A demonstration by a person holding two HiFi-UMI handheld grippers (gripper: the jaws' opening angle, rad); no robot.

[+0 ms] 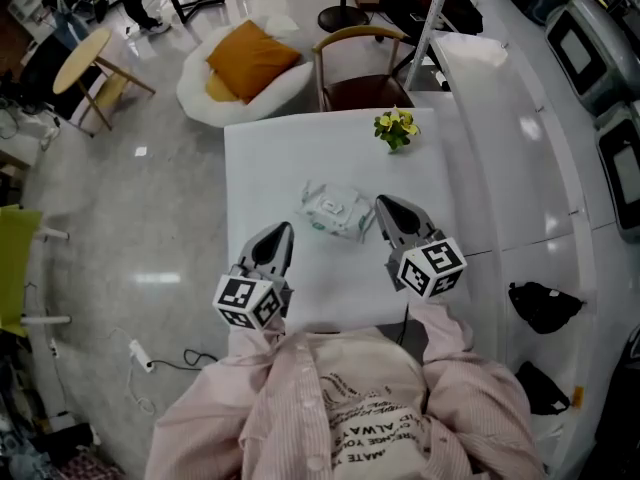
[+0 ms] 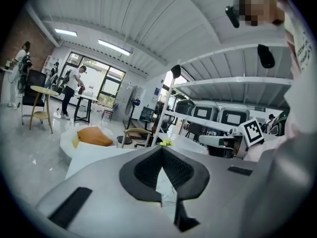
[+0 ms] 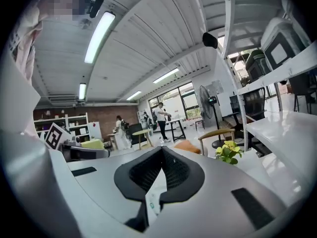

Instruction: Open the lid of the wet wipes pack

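The wet wipes pack [image 1: 335, 211], white with a crinkled wrapper, lies flat near the middle of the white table [image 1: 270, 158]. My left gripper [image 1: 285, 228] hovers above the table to the near left of the pack, its jaws shut and empty. My right gripper [image 1: 383, 201] hangs just right of the pack, also shut with nothing in it. Neither touches the pack. In the left gripper view the left gripper [image 2: 161, 148] has its tips together, and so does the right gripper [image 3: 162, 148] in the right gripper view. Both point roughly level across the room.
A small yellow-green plant [image 1: 396, 128] stands at the table's far right. A wooden chair [image 1: 360, 68] sits behind the table, beside a white beanbag with an orange cushion [image 1: 250, 63]. A long white counter [image 1: 520, 148] runs along the right.
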